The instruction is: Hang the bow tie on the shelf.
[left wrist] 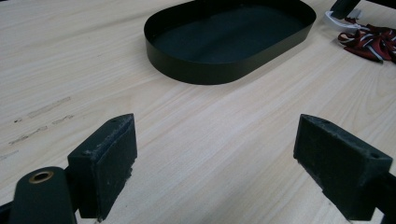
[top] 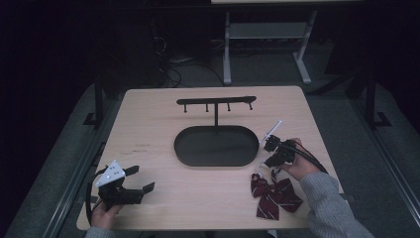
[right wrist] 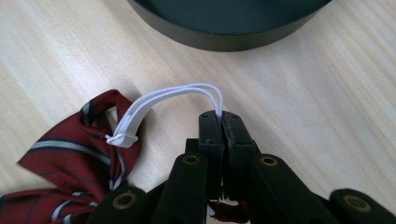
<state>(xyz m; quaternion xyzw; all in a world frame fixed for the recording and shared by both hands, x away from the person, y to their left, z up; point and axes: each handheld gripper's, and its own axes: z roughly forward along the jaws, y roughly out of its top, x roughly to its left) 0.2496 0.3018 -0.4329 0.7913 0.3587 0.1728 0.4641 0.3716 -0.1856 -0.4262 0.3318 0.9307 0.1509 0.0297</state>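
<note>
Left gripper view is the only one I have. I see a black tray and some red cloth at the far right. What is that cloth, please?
Observer: It is a striped bow tie lying on the table, near the tray.
Operator: Is the other gripper touching it?
Observer: Yes. The right gripper has its jaws shut on the tie's white elastic loop.
Operator: Is anything behind the tray?
Observer: A black hook rack stands at the tray's far edge, on a thin post.
</note>
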